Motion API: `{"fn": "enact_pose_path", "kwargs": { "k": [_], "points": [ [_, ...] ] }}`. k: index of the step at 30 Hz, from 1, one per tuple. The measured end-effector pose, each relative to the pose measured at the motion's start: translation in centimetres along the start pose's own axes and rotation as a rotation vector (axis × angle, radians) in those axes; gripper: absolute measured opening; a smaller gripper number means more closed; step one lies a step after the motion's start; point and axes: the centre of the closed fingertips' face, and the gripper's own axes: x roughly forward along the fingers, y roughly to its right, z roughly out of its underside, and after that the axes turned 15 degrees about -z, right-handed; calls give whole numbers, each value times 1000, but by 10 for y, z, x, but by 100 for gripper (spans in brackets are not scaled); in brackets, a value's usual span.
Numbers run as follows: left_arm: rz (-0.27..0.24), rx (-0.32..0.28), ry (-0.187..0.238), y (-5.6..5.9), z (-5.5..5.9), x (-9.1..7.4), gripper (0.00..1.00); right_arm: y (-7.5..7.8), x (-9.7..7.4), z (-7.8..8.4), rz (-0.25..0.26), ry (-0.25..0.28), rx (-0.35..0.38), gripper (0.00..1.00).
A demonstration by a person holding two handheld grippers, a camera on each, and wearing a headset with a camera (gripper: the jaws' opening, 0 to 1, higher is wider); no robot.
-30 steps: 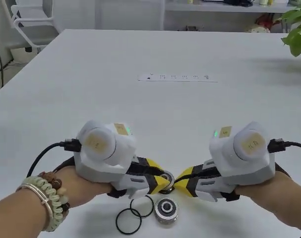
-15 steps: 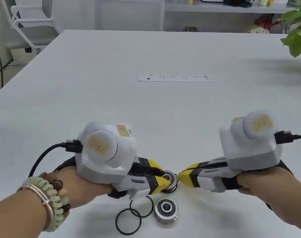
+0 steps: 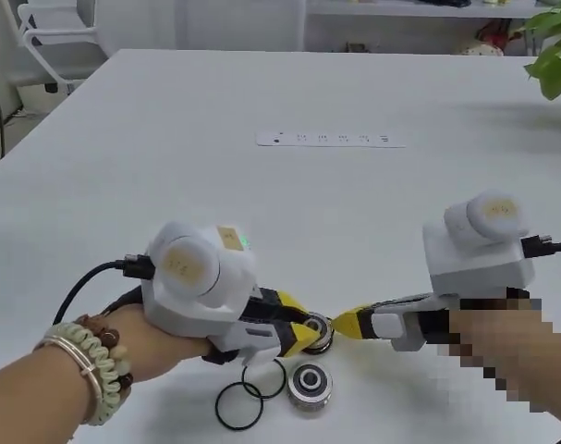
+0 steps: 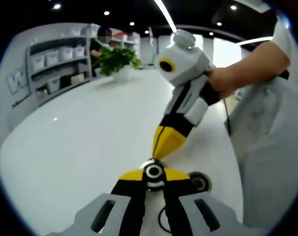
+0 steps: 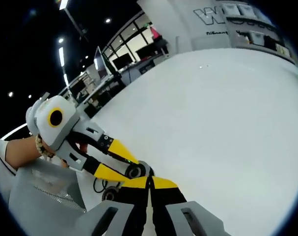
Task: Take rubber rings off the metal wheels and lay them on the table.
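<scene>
Yellow tips of my left gripper (image 3: 307, 337) are clamped on a metal wheel (image 3: 321, 333), bottom centre of the head view. My right gripper (image 3: 342, 323) has its jaws pressed together, tip right against that wheel; can't tell if it's pinching any rubber. Lower down on the white table (image 3: 262, 203) sit a second wheel (image 3: 310, 387) and, just left of it, two loose rubber rings (image 3: 238, 409).

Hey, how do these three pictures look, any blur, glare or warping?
Head view: soft even light, sharp, faint shadow under the loose wheel on the table. Left gripper view: fisheye curves the table edge, ceiling strips glare, held wheel slightly soft. Right gripper view: same bending, scene rolled, right tool close and soft.
</scene>
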Motion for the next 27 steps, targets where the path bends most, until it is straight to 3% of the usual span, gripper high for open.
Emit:
{"fn": "enact_pose_path", "kwargs": {
  "k": [2, 4, 13, 27],
  "points": [
    [1, 0, 1, 0, 0, 0, 14, 1, -1, 3, 11, -3, 7, 0],
    [3, 2, 2, 0, 0, 0, 14, 0, -1, 3, 0, 8, 59, 0],
    [-1, 13, 12, 0, 1, -1, 13, -3, -2, 4, 1, 33, 106, 0],
    [-9, 15, 13, 0, 0, -1, 13, -7, 0, 2, 1, 22, 79, 0]
  ]
}}
